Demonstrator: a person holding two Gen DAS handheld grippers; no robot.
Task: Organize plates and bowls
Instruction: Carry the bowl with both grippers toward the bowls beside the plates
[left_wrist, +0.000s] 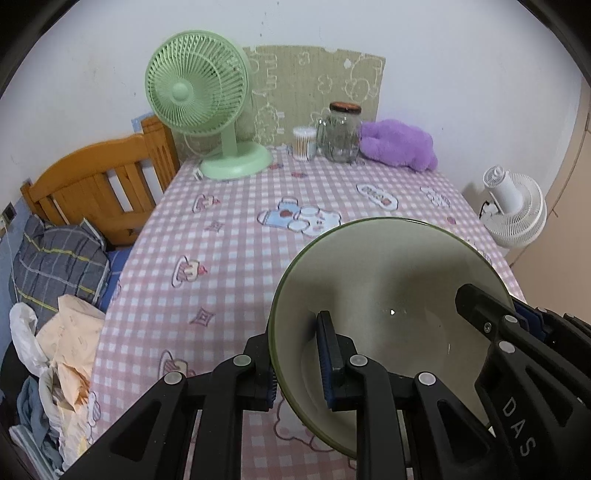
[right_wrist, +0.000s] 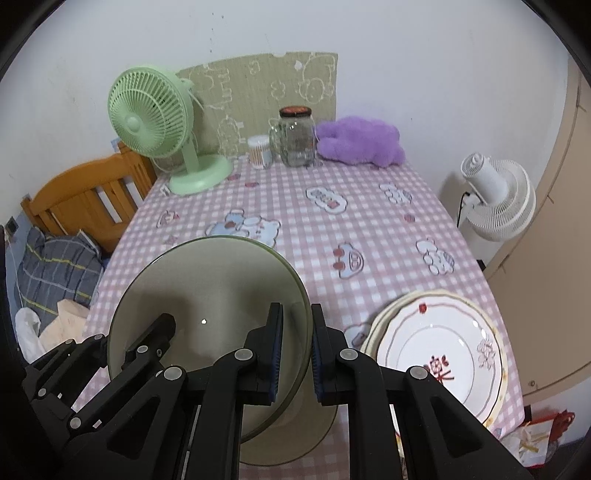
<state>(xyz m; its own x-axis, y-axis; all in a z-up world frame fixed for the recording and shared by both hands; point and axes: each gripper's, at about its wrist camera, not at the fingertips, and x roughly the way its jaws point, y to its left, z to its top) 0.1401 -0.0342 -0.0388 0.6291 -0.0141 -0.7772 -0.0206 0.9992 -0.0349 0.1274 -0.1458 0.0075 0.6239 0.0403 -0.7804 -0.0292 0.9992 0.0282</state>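
— The bowl (left_wrist: 388, 280)?
— Pale olive, glossy, tilted above the checked cloth; a second bowl (right_wrist: 295, 439) beneath.
— The plates (right_wrist: 439, 347)?
— White, red-flowered, scalloped; stacked at the table's right edge.

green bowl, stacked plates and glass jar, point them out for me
green bowl (right_wrist: 221, 295), right wrist view, on its inner wall
stacked plates (right_wrist: 439, 343), right wrist view, on the top plate's white centre
glass jar (left_wrist: 341, 138), left wrist view, on its clear body

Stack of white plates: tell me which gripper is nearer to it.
Right. The right gripper grips the green bowl's rim on the side facing the stack of white plates; the left gripper grips the far rim.
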